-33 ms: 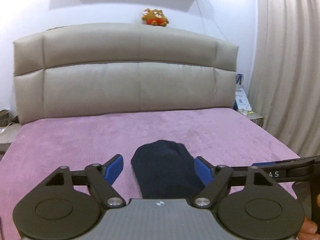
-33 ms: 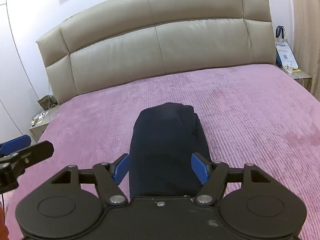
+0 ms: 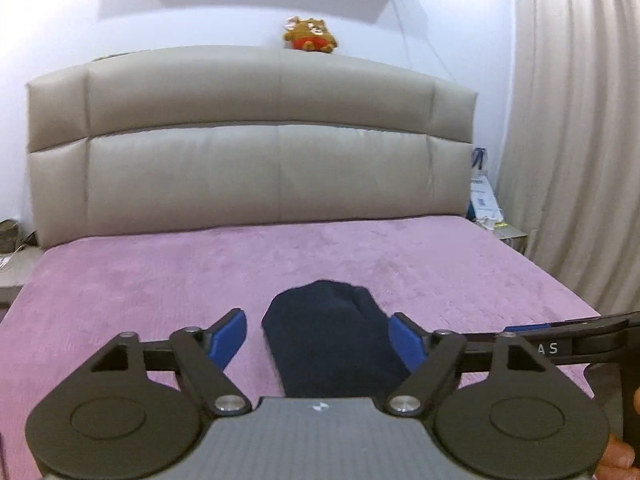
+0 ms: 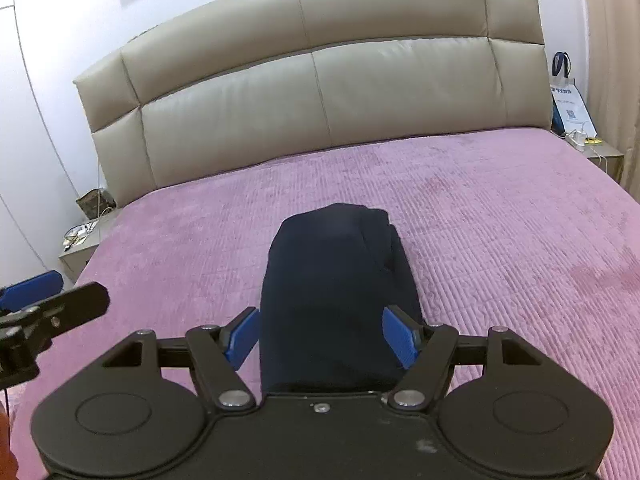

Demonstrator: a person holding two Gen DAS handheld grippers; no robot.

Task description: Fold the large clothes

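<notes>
nothing's shifted since the earlier shot, same bundle, same spot, both tools framed the same. ok, your left gripper (image 3: 320, 338) has its jaws opening right now, blue pads (image 3: 230, 336) spread wide. the dark navy folded garment (image 3: 332, 344) sits in the gap btw them in this view, but the pads aren't pressing on it; pink cover shows btw the left pad and the cloth. can't tell if the right pad brushes the cloth edge, they overlap in the view.

same story w/ your right gripper (image 4: 322, 338): jaws opening, pads (image 4: 400, 338) wide, navy bundle (image 4: 336, 280) running up btw them, no squeeze on it.

now the garment itself: it's a narrow folded stack lying flat on the pink bed cover (image 4: 500, 220), roughly mid-bed, nearer your end than the headboard. long axis runs straight away from you toward the beige padded headboard (image 3: 256, 172), so lengthwise along the bed. far end is rounded and a bit lumpy, w/ a fold ridge on its right side in the right wrist view. near end disappears under the tool bodies, so can't see how it finishes.

your two tools are side by side: the left one's finger pokes in at the left edge of the right wrist view, the right one's arm crosses the right edge of the left wrist view. plush toy (image 3: 310, 35) sits on top of the headboard, well apart from the work.
</notes>
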